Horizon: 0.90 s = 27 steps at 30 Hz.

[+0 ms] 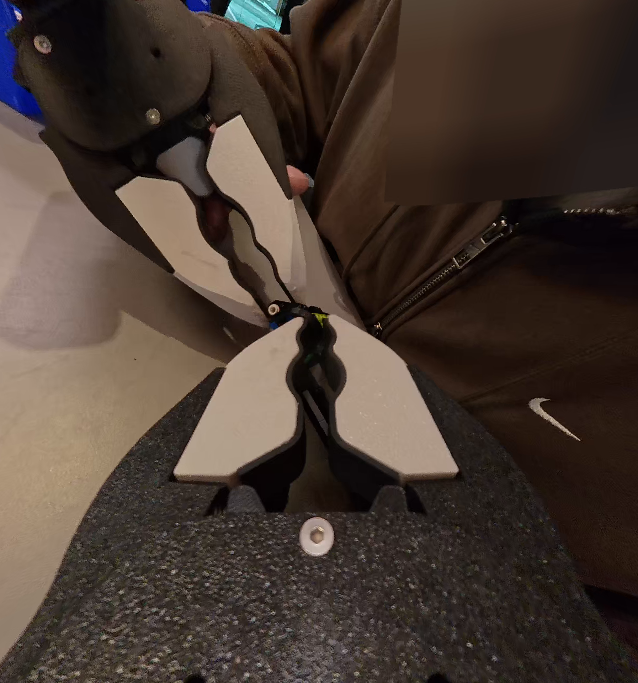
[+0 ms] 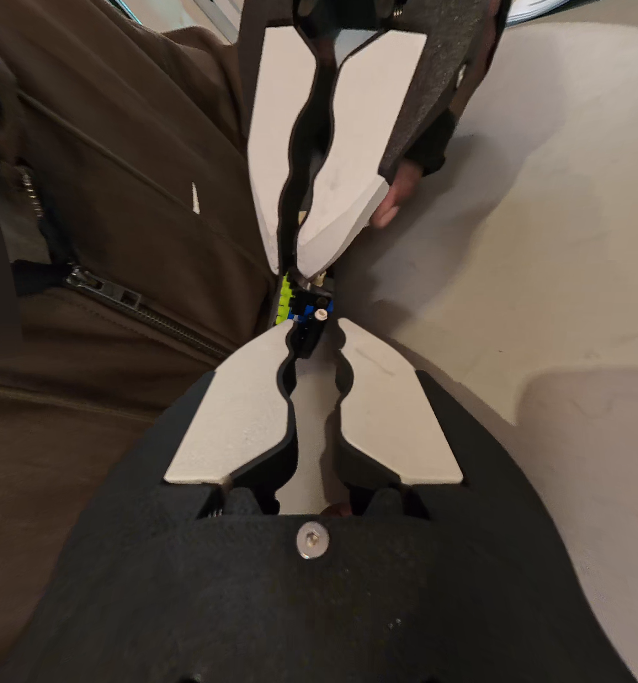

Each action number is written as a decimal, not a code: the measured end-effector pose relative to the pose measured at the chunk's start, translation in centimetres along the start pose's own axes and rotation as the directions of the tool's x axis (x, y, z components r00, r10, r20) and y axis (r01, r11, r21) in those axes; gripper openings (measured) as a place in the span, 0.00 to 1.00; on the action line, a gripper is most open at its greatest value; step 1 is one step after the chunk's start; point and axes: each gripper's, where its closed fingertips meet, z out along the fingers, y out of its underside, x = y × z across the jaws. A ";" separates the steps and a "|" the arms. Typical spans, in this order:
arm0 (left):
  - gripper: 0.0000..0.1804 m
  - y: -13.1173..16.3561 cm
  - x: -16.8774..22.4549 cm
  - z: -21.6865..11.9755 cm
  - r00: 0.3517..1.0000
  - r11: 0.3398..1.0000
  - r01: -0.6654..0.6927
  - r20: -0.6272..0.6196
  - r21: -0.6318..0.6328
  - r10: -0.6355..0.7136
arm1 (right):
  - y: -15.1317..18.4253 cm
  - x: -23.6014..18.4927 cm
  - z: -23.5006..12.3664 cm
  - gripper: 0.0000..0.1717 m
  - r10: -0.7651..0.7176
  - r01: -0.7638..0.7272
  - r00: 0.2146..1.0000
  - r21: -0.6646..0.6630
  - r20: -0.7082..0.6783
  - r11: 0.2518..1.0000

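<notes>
Bricks [image 1: 312, 325], a small black, blue and lime cluster with a white stud, sit pinched at the tips of the left hand-held gripper [image 1: 315, 327], its jaws nearly together; the right hand-held gripper reaches in from 11 o'clock, a brown jacket [image 1: 495, 332] at 3 o'clock. In the right wrist view the right hand-held gripper [image 2: 315, 325] stands parted, its left finger [image 2: 269, 343] against the cluster, the right one apart, pale bench [image 2: 532, 258] at 3 o'clock. Judged risk: pieces splitting or dropping if only one side bears
</notes>
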 end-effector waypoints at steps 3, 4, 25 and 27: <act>0.03 -0.1 -0.1 -0.1 1.000 1.000 0.003 -0.007 0.015 -0.003 | -0.1 0.0 -0.1 0.08 -0.001 0.001 1.000 0.010 0.000 1.000; 0.03 -0.2 -0.1 -0.2 1.000 1.000 0.017 -0.008 0.021 -0.016 | -0.2 0.0 -0.1 0.08 -0.005 0.005 1.000 0.015 -0.006 1.000; 0.28 -0.3 -1.6 -1.9 0.986 0.998 0.057 0.156 0.003 -0.057 | -1.3 1.9 -1.1 0.05 -0.159 0.171 0.966 0.039 -0.204 0.985; 0.28 -0.2 -1.5 -2.4 0.985 0.999 0.053 0.165 -0.007 -0.052 | -1.5 2.0 -1.3 0.05 -0.161 0.175 0.964 0.047 -0.213 0.984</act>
